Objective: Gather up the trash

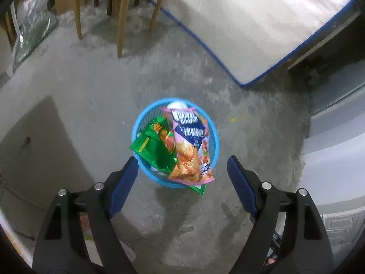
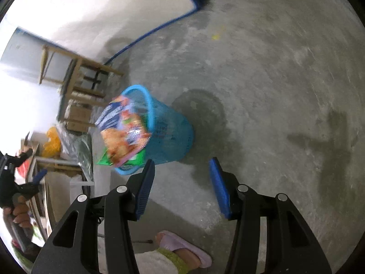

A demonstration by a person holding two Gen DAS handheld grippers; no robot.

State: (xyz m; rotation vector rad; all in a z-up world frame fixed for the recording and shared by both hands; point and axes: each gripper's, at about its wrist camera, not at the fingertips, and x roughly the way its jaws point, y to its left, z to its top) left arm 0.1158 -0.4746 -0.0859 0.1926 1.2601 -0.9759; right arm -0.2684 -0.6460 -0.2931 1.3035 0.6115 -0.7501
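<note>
A blue plastic waste basket (image 1: 213, 141) stands on the concrete floor. A pink snack bag (image 1: 190, 146) and a green snack bag (image 1: 155, 150) stick out of it. My left gripper (image 1: 182, 166) is open and empty, held above the basket's near rim. In the right wrist view the basket (image 2: 168, 134) is ahead to the left with the pink bag (image 2: 121, 132) and green bag (image 2: 136, 159) in it. My right gripper (image 2: 181, 169) is open and empty, beside the basket. The left gripper (image 2: 34, 180) shows at the far left of that view.
A white mattress with blue edging (image 1: 251, 22) leans at the back right. A wooden chair (image 1: 121, 6) stands behind the basket. Bags and boxes (image 1: 34, 32) pile up at the left. The person's slippered foot (image 2: 182, 246) is just below my right gripper.
</note>
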